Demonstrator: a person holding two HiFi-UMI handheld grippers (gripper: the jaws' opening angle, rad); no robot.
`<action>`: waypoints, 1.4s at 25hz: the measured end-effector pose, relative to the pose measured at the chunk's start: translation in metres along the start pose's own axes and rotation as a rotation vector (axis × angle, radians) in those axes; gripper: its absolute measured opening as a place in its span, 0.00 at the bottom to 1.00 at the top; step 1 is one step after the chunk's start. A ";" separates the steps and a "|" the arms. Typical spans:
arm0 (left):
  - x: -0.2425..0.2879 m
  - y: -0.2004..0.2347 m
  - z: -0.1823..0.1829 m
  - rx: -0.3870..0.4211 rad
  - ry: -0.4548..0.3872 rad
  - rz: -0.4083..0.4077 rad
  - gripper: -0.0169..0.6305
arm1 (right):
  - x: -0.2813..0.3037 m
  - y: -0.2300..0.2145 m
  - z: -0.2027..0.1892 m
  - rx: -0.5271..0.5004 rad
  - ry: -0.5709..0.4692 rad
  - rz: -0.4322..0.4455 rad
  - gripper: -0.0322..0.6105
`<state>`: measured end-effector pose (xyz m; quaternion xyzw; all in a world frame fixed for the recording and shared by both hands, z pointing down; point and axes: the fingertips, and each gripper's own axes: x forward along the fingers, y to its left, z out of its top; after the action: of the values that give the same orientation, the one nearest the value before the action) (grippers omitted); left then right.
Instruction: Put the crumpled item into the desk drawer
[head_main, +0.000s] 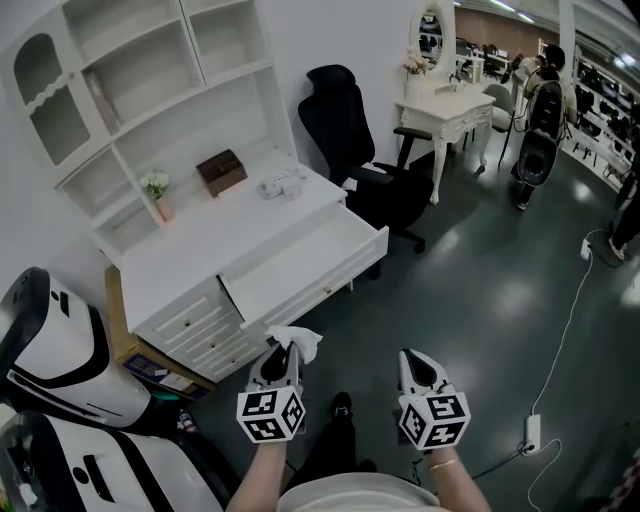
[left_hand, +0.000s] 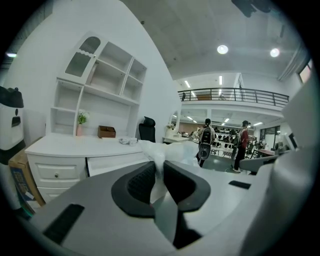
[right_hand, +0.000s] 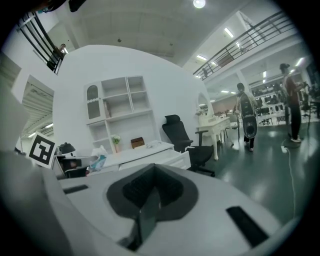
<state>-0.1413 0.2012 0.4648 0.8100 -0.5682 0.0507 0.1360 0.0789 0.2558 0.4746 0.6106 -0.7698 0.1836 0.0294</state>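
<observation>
Pickup done, drop-off left. Crumpled item is pinched in the left gripper, jaws narrow on it, near but short of the open drawer under the surface. Right gripper is closed and empty. Both are side by side, tipped slightly down toward the drawer.

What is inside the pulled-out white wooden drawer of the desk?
The visible part of the pulled-out white drawer shows only its bare white bottom; no object lies there. Its rear part is covered by the white desk top, so that part stays unknown.
</observation>
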 end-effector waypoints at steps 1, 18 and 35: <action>0.011 0.004 0.003 0.001 -0.002 -0.001 0.10 | 0.010 -0.002 0.003 -0.001 0.000 -0.002 0.05; 0.199 0.104 0.066 -0.005 0.000 -0.018 0.10 | 0.223 -0.007 0.069 -0.011 0.038 -0.026 0.05; 0.261 0.144 0.101 -0.027 -0.050 -0.038 0.10 | 0.295 0.005 0.094 -0.035 0.035 -0.031 0.05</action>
<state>-0.1918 -0.1089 0.4529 0.8197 -0.5567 0.0202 0.1334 0.0168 -0.0471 0.4651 0.6187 -0.7625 0.1803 0.0565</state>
